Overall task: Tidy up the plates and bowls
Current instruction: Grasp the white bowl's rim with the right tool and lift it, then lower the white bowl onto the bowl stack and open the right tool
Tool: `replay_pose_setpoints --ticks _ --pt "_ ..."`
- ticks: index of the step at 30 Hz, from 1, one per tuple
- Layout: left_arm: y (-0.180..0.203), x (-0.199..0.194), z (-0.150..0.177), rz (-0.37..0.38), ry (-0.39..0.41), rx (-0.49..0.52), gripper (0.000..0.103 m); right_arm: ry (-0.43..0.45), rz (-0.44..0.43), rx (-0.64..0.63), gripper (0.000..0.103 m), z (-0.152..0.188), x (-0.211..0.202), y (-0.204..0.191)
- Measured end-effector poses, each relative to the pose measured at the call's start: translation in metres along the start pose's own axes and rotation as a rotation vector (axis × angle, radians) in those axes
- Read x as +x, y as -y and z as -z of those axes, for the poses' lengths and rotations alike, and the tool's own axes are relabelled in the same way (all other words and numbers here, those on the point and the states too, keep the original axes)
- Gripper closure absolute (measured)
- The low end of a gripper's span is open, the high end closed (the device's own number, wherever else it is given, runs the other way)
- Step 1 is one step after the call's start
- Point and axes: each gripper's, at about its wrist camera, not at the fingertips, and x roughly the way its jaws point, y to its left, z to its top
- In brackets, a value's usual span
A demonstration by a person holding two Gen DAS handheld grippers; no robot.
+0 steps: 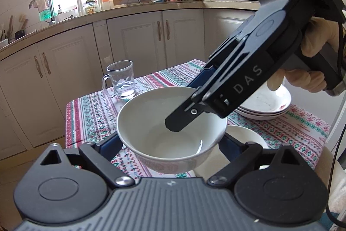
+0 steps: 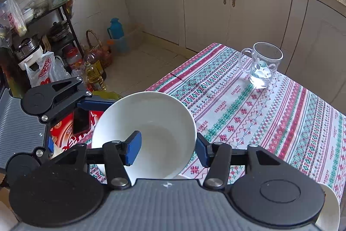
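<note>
Bowl (image 1: pixel 170 129) is held above the tabletop (image 2: pixel 248 114) near its corner edge — left gripper (image 1: pixel 170 144) jaws spread around its sides, right gripper (image 2: pixel 166 148) jaws pinching its rim. Mug (image 2: pixel 262 64) well apart; plates (image 1: pixel 266 105) just beyond.

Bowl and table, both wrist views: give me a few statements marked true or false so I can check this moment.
1. The right gripper has one finger inside the bowl and one outside its wall. True.
2. The glass mug lies on its side. False: it stands upright on the tablecloth.
3. A stack of plates sits on the table, apart from the bowl. True.
4. The bowl holds food. False: it is empty.
</note>
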Motion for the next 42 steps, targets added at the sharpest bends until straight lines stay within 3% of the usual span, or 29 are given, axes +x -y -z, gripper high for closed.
replay_pose_setpoints --ticks 16,42 --pt "0.036 0.003 0.002 0.072 -0.017 0.009 0.008 0.011 0.025 0.044 0.044 0.044 -0.031 0.006" --pt "0.045 0.024 0.015 0.124 -0.094 -0.009 0.008 -0.018 0.026 0.117 0.043 0.076 -0.016 0.018"
